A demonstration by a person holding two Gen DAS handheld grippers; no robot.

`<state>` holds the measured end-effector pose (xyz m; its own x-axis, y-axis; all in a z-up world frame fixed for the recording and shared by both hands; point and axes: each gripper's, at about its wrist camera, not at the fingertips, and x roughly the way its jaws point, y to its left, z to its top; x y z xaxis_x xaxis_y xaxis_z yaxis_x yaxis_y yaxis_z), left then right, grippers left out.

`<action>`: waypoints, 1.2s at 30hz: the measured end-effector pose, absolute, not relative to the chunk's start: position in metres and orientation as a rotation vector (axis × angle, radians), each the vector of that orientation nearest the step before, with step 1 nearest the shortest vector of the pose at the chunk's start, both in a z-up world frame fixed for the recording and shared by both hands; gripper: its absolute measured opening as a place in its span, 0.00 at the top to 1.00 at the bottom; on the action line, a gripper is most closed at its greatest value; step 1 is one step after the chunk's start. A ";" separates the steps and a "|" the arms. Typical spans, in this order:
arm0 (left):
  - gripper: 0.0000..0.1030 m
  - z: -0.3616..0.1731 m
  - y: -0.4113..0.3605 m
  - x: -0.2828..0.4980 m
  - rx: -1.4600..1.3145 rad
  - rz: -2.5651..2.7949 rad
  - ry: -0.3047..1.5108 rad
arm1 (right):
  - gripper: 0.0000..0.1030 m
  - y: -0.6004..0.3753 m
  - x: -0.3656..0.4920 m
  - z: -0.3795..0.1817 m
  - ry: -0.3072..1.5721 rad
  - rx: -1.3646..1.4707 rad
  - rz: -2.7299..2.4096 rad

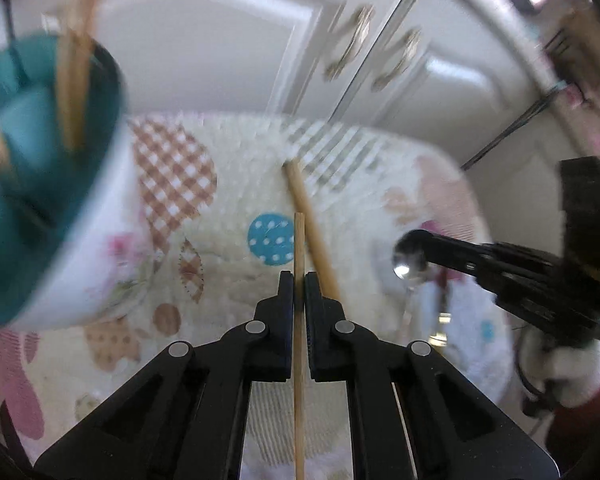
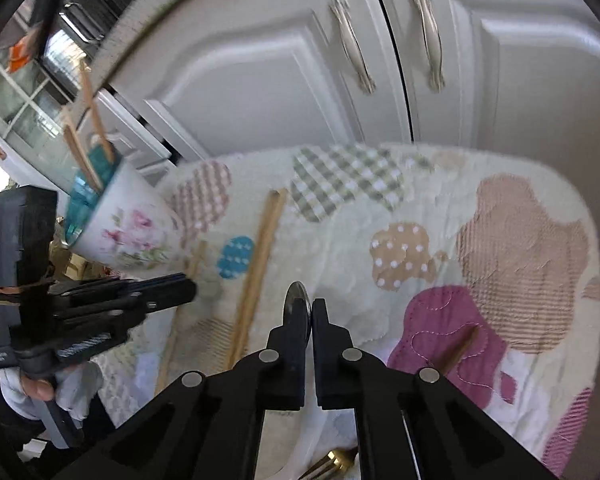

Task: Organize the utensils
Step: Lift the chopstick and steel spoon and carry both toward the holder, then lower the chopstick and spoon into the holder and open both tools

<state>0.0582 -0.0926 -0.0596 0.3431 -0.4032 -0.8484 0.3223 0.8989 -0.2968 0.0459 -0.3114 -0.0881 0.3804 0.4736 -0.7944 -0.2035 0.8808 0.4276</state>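
My left gripper (image 1: 299, 280) is shut on a wooden chopstick (image 1: 299, 240) that sticks up between its fingers. It shows at the left of the right wrist view (image 2: 188, 286). A floral cup (image 1: 80, 240) with a teal inside stands at the left and holds several chopsticks (image 1: 76, 72); it also shows in the right wrist view (image 2: 128, 220). Another chopstick (image 1: 308, 216) lies on the quilted mat (image 1: 228, 184). My right gripper (image 2: 310, 308) is shut on a metal spoon (image 2: 298, 300), whose bowl (image 1: 410, 260) shows at the right of the left wrist view.
White cabinet doors (image 2: 260, 64) with metal handles (image 2: 352, 44) stand behind the mat. Two chopsticks (image 2: 260, 248) lie side by side on the patchwork mat (image 2: 480, 216). A gold-handled utensil (image 2: 332, 462) and a brown tip (image 2: 458, 348) lie near my right gripper.
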 end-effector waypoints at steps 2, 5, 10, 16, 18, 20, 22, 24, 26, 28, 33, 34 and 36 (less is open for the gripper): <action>0.96 -0.041 -0.083 0.048 -0.079 -0.499 1.080 | 0.97 -0.311 0.043 -0.073 1.075 0.256 0.437; 0.96 -0.020 -0.072 0.036 -0.098 -0.504 1.048 | 0.97 -0.309 0.039 -0.057 1.051 0.235 0.430; 0.96 0.020 -0.050 0.018 -0.153 -0.533 0.956 | 0.97 -0.313 0.030 -0.032 0.999 0.228 0.432; 0.96 0.059 -0.028 0.006 -0.139 -0.506 0.847 | 0.97 -0.304 0.022 0.006 0.930 0.183 0.446; 0.96 0.069 -0.021 0.006 -0.139 -0.486 0.821 | 0.97 -0.300 0.023 0.015 0.914 0.180 0.452; 0.96 0.074 -0.017 0.009 -0.145 -0.473 0.811 | 0.97 -0.293 0.023 0.022 0.899 0.172 0.462; 0.96 0.078 -0.013 0.009 -0.141 -0.461 0.795 | 0.97 -0.285 0.024 0.030 0.883 0.163 0.473; 0.96 0.086 -0.008 0.011 -0.141 -0.451 0.775 | 0.97 -0.280 0.025 0.035 0.871 0.158 0.480; 0.96 0.094 -0.002 0.013 -0.139 -0.441 0.754 | 0.97 -0.275 0.027 0.045 0.851 0.153 0.488; 0.96 0.101 0.003 0.012 -0.140 -0.431 0.732 | 0.97 -0.270 0.029 0.054 0.833 0.150 0.493; 0.96 0.127 0.019 0.027 -0.139 -0.395 0.654 | 0.97 -0.260 0.038 0.077 0.791 0.137 0.499; 0.96 0.133 0.023 0.031 -0.141 -0.384 0.636 | 0.97 -0.257 0.041 0.083 0.778 0.137 0.499; 0.96 0.145 0.032 0.042 -0.155 -0.359 0.598 | 0.97 -0.251 0.045 0.093 0.756 0.133 0.498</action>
<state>0.0418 0.0321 0.1450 0.7673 -0.3734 -0.5213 0.2844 0.9268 -0.2452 0.0450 -0.2507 0.0930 0.6179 0.4780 -0.6243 -0.3840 0.8763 0.2908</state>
